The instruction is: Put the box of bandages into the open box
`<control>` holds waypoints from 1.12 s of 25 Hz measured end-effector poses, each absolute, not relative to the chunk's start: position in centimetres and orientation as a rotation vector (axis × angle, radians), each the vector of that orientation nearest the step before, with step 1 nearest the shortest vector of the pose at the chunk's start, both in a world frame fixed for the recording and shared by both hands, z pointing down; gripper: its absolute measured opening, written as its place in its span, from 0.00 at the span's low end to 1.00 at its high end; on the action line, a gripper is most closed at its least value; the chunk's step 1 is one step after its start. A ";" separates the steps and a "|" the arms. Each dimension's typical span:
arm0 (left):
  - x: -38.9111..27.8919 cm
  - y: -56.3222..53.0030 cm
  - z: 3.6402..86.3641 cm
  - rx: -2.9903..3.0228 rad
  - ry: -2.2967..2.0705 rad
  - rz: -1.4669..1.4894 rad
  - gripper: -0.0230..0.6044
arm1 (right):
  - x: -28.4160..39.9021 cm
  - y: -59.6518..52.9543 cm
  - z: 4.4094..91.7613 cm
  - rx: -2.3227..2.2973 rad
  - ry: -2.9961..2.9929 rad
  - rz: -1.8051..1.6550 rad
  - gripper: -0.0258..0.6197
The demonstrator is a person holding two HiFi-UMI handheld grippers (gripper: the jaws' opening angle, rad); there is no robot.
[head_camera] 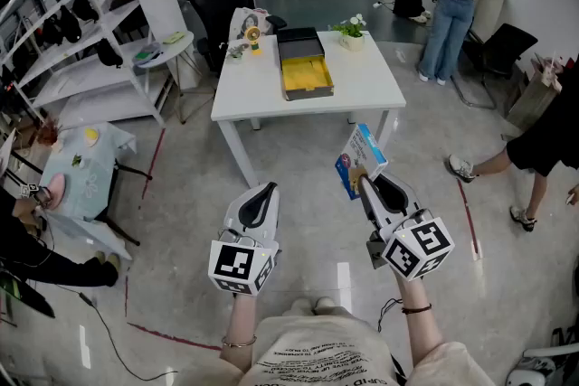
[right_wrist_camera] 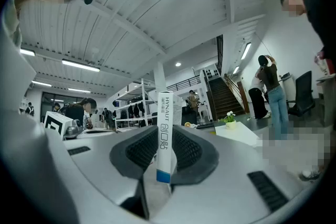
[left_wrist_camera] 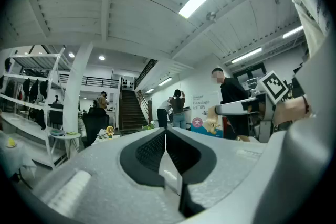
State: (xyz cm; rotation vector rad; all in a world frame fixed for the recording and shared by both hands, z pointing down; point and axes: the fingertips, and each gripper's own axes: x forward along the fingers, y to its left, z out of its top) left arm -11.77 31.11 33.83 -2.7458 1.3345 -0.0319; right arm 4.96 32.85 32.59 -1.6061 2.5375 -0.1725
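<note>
My right hand-held gripper (head_camera: 364, 183) was clamped on the lower end of the box of bandages (head_camera: 360, 156), its pads pressing both flat sides, so the blue and white box stood up past the jaw tips. My left hand-held gripper (head_camera: 263, 193), held level beside it and well apart from the bandages, had its jaws closed against each other. The open box (head_camera: 306, 75), yellow inside, lay well ahead of both on the white counter (head_camera: 362, 86), with a potted plant (head_camera: 351, 30) near its far right corner.
</note>
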 end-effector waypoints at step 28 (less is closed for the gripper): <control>-8.3 31.1 33.4 -2.721 1.397 0.022 0.07 | 9.2 32.2 32.4 -1.540 2.525 -0.192 0.17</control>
